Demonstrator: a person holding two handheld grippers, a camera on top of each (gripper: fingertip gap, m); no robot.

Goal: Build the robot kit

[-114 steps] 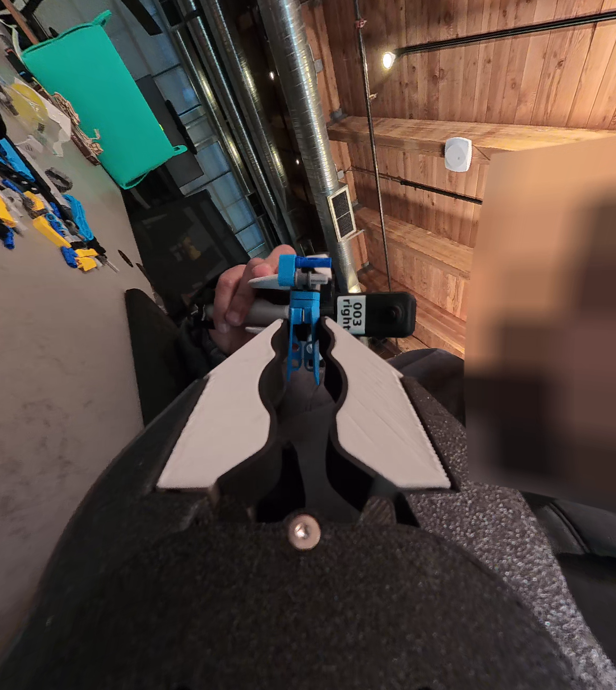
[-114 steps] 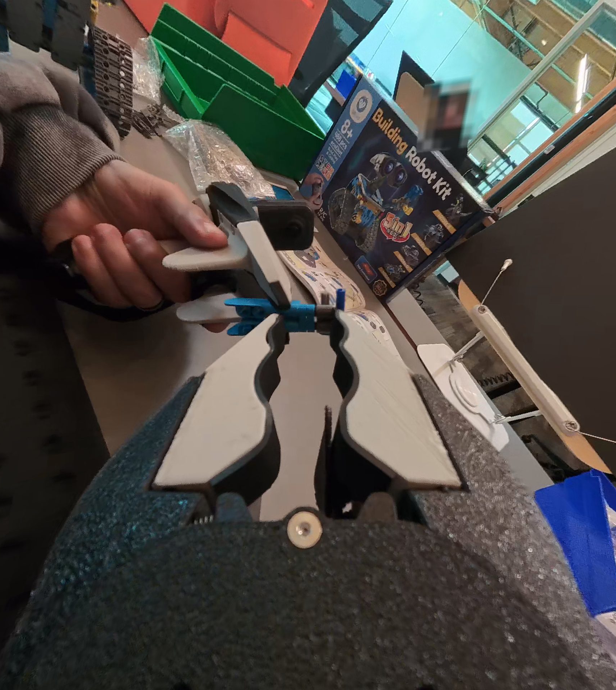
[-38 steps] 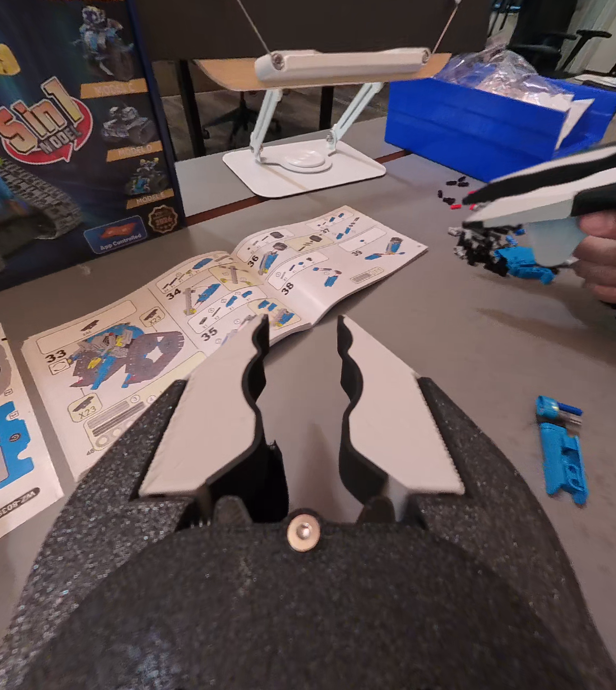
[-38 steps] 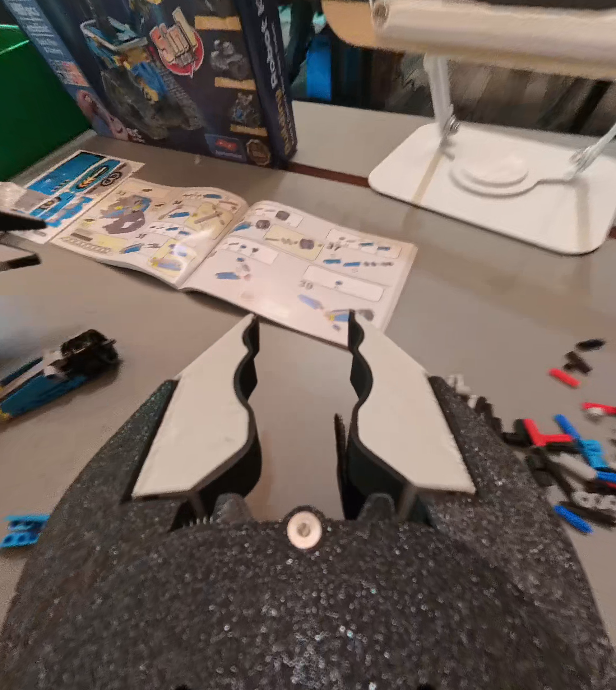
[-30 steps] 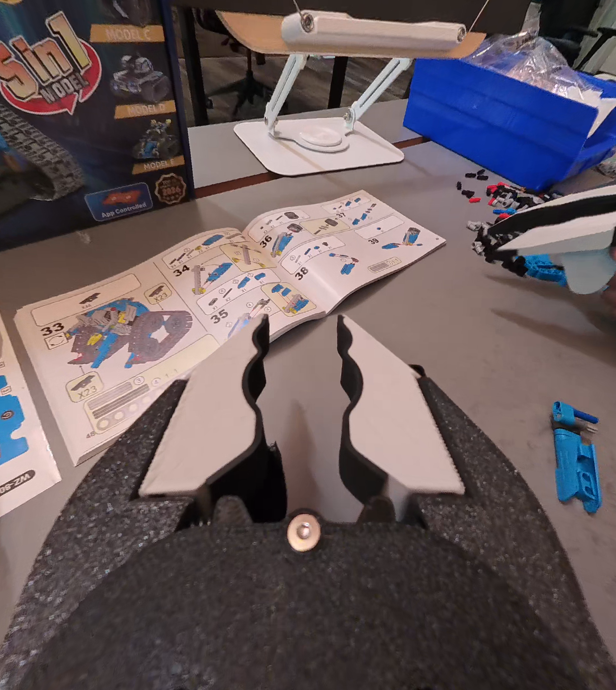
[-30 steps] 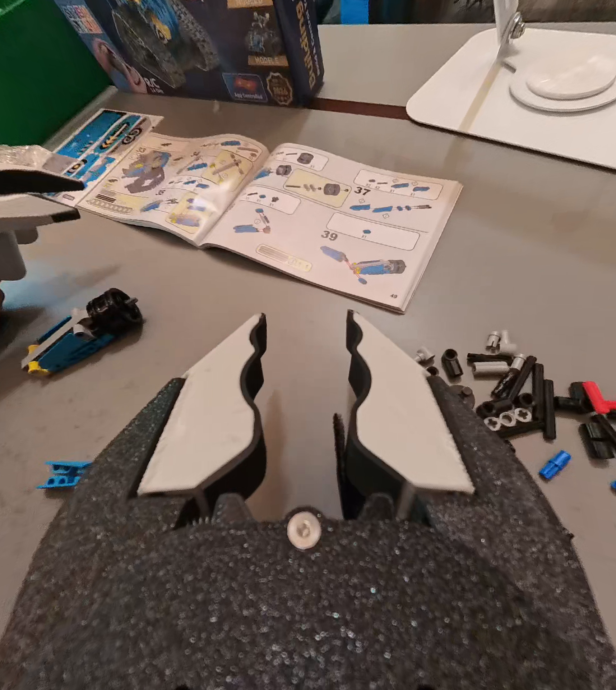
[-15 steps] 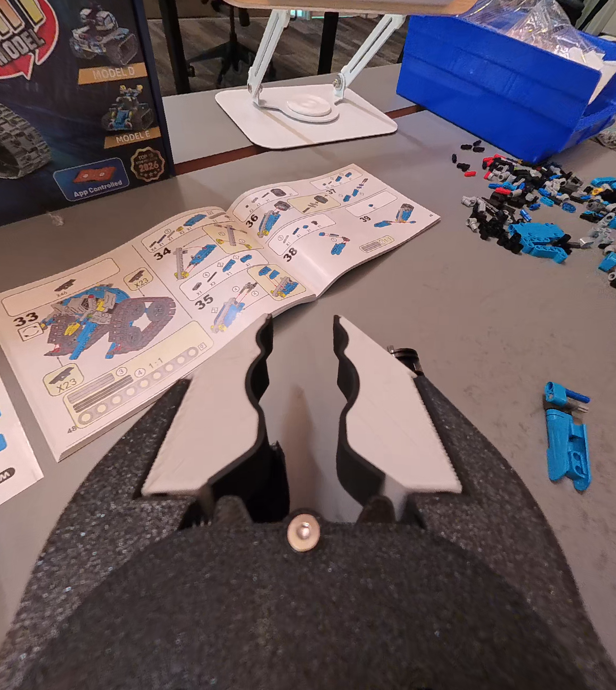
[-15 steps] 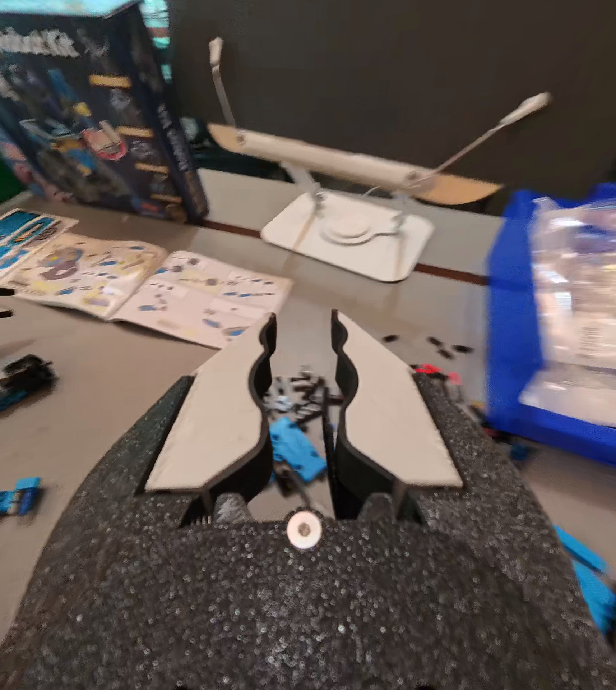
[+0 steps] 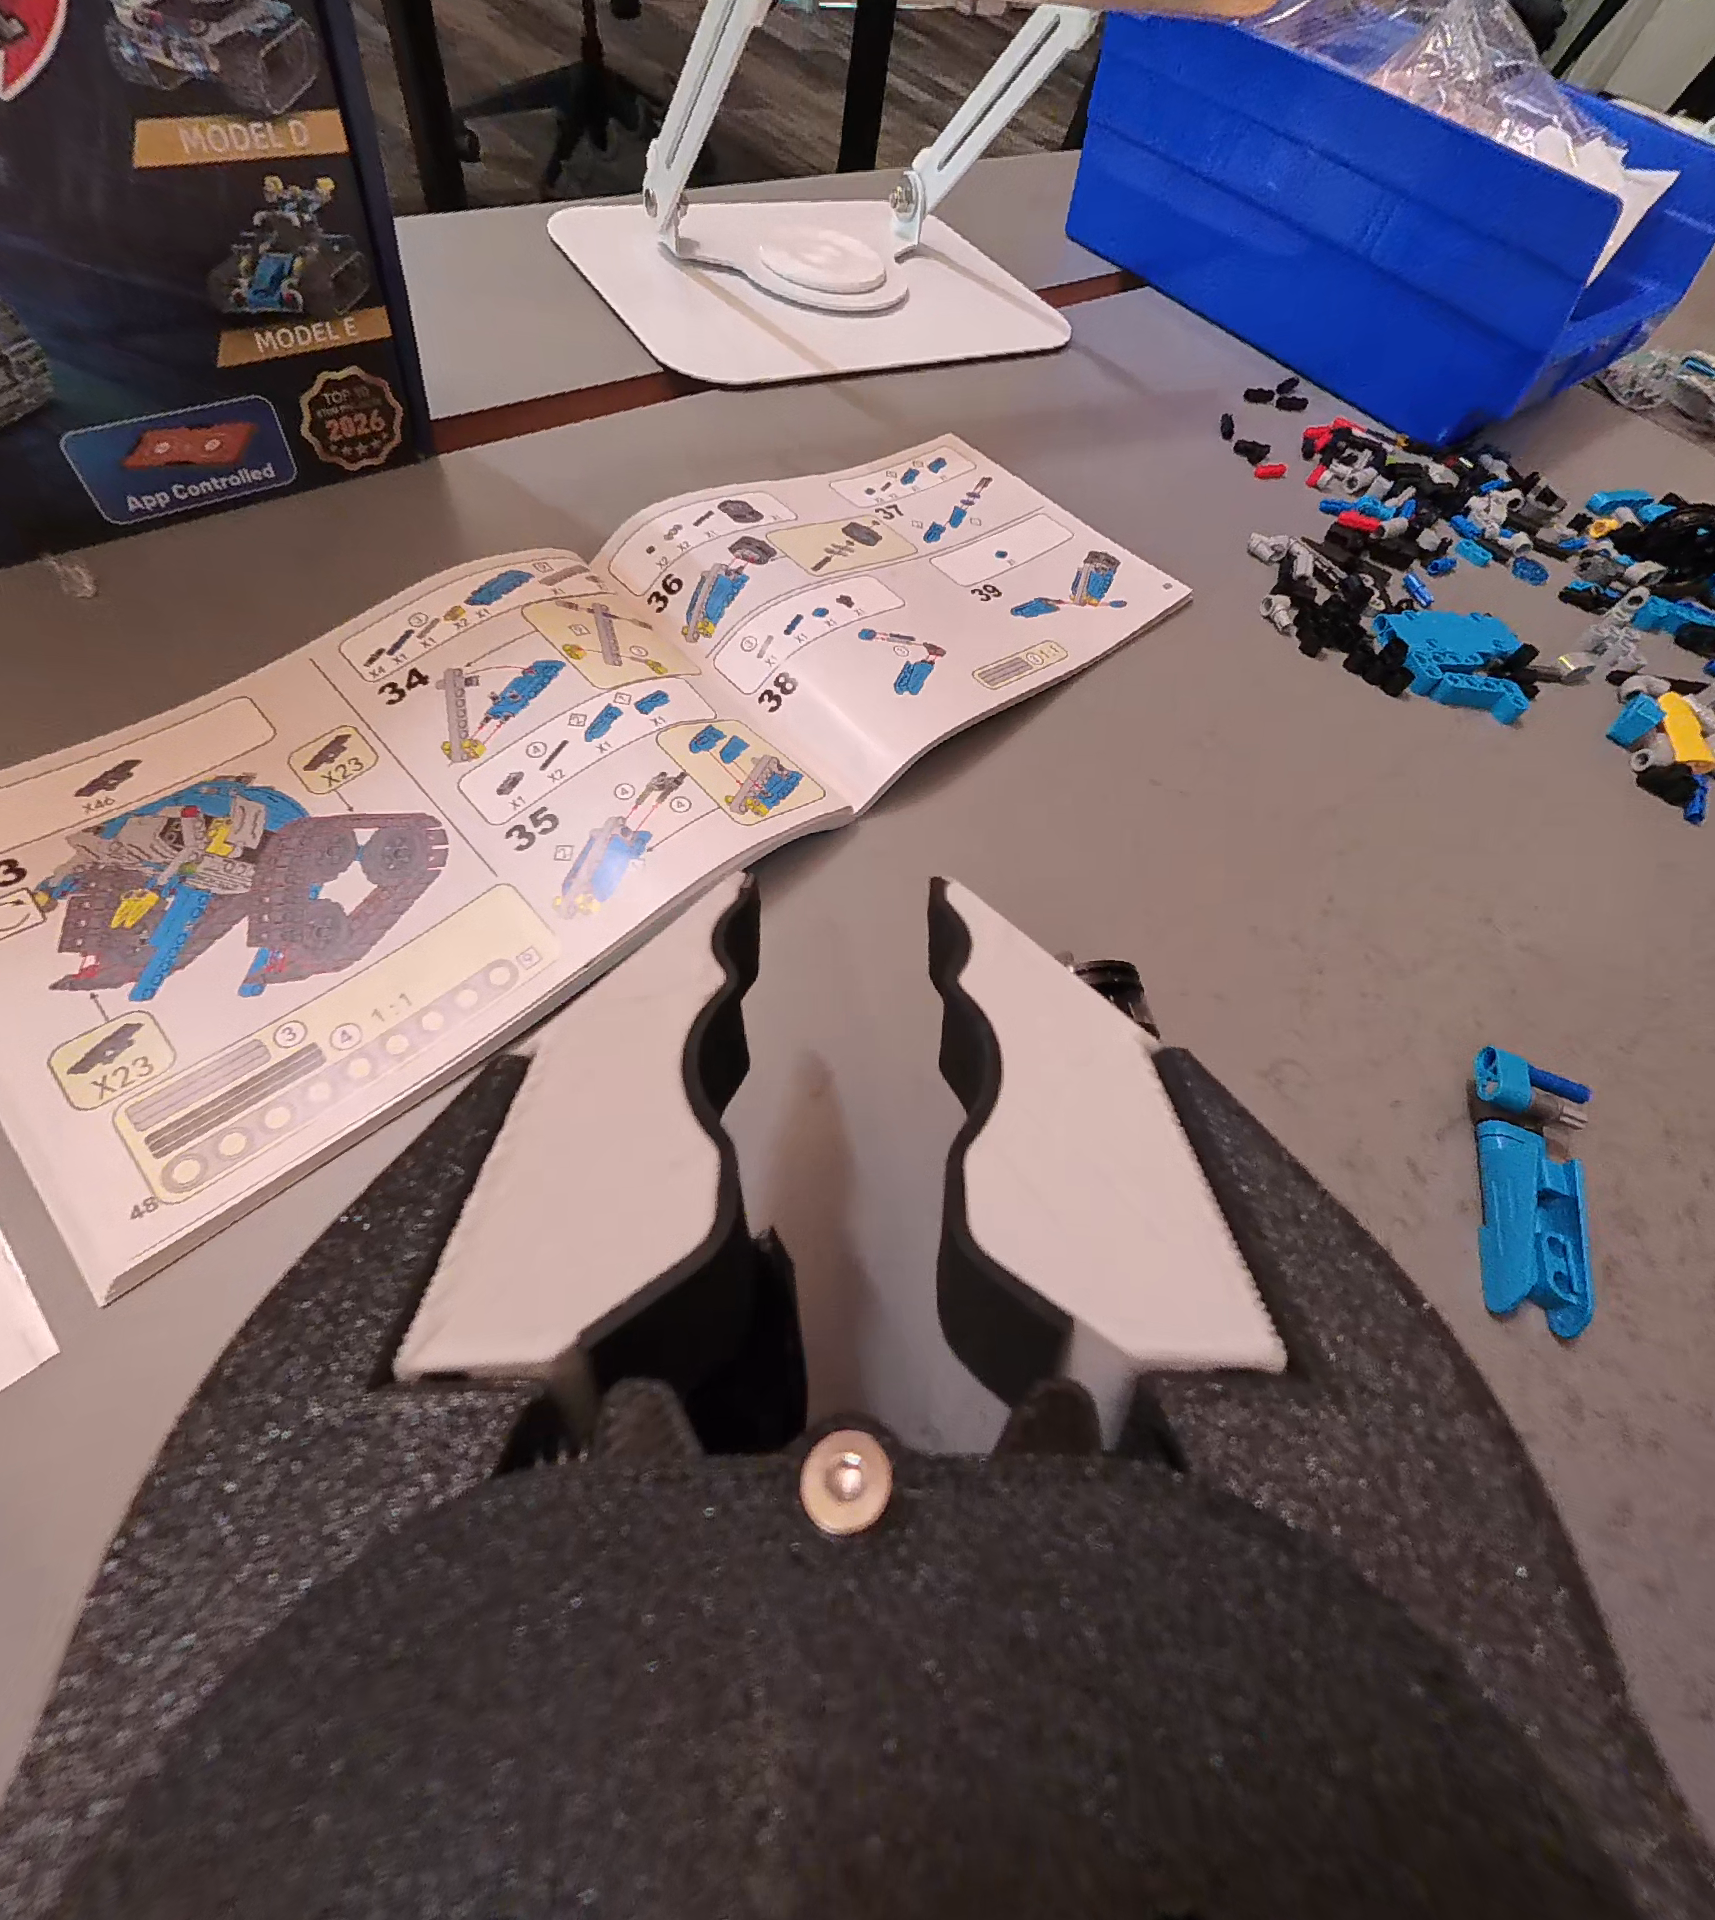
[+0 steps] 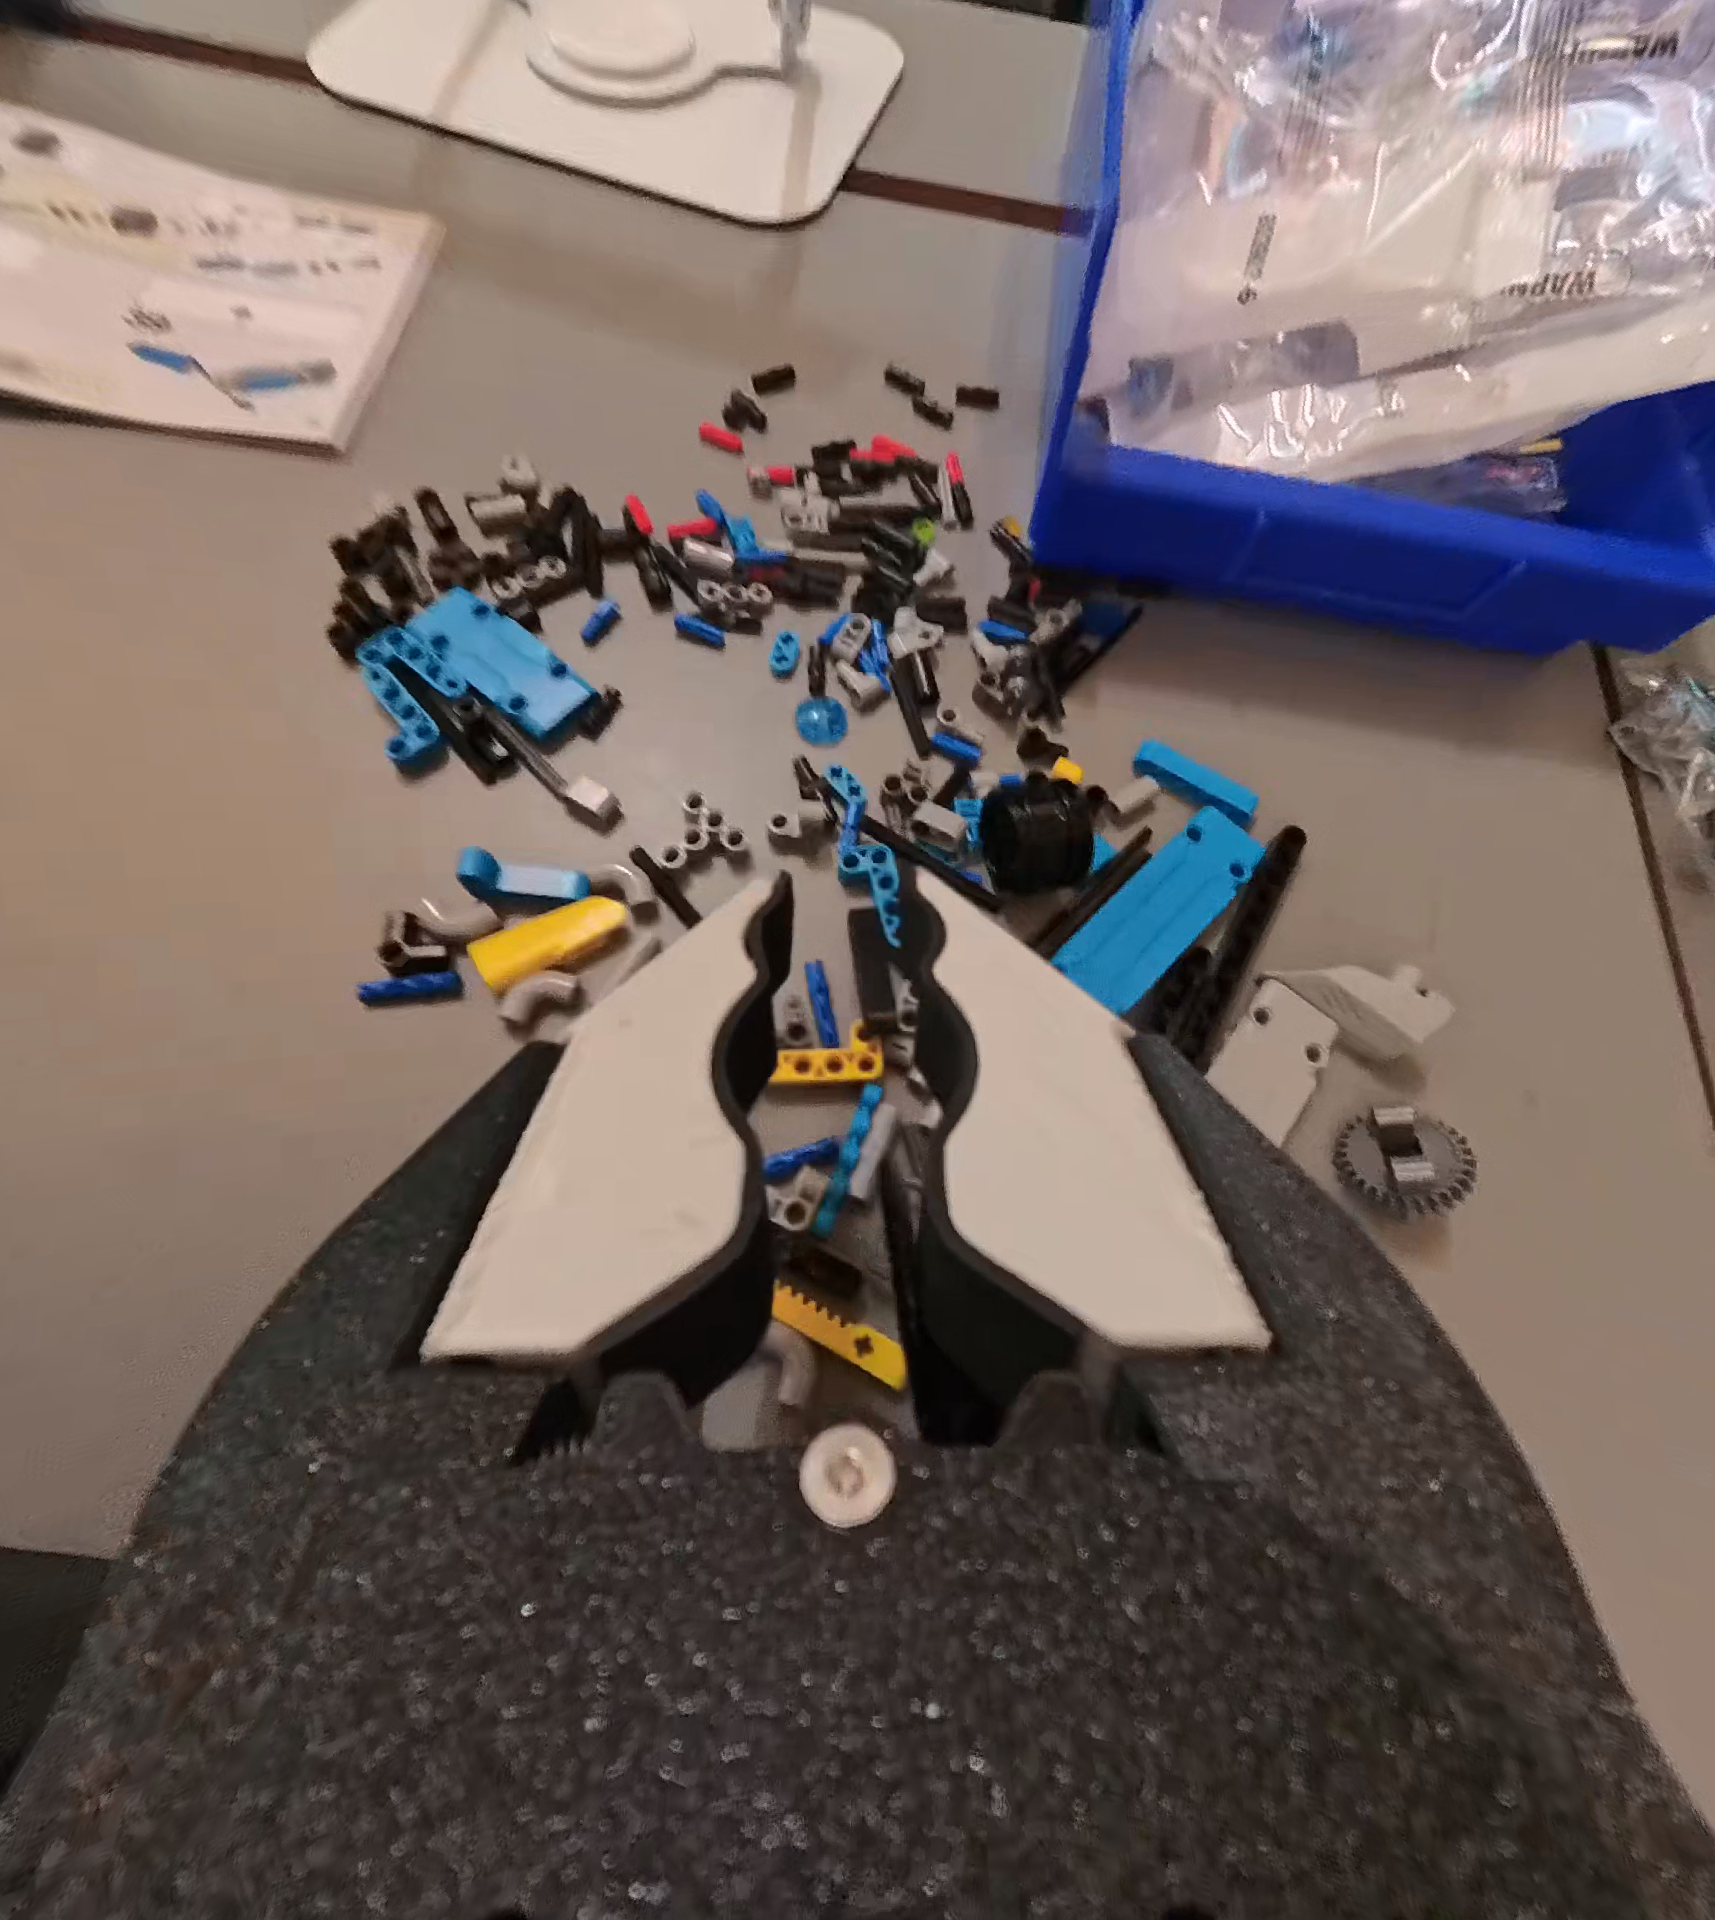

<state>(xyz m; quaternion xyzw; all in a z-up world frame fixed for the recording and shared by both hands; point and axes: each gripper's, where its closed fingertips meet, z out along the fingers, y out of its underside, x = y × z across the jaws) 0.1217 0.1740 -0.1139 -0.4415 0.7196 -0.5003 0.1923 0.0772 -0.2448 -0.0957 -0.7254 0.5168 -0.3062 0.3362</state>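
My left gripper (image 9: 840,891) is open and empty, low over the grey table (image 9: 1196,935), at the near edge of an open instruction booklet (image 9: 541,748). A small blue assembly (image 9: 1530,1195) lies on the table to its right, apart from it. A dark part (image 9: 1107,982) peeks out behind the right finger. My right gripper (image 10: 853,885) is open and empty, hovering over a scattered pile of small building parts (image 10: 811,644) in black, blue, grey, red and yellow. A yellow beam (image 10: 827,1062) and small blue pins show between its fingers, below it.
A blue bin (image 10: 1372,540) with plastic bags (image 10: 1455,208) stands at the right behind the pile; it also shows in the left wrist view (image 9: 1352,239). A white stand base (image 9: 811,281) and the kit box (image 9: 136,260) stand at the back. A grey gear (image 10: 1404,1158) lies at the right. The gap from one gripper's tips to the other's is roughly 40 cm. From my left tips it is roughly 15 cm to the small blue assembly (image 9: 1530,1195); from my right, 30 cm.
Both grippers have let go of the blue assembly, which now lies on the table. My right gripper swung right and tilted down over the parts pile. My left gripper dipped slightly toward the booklet.
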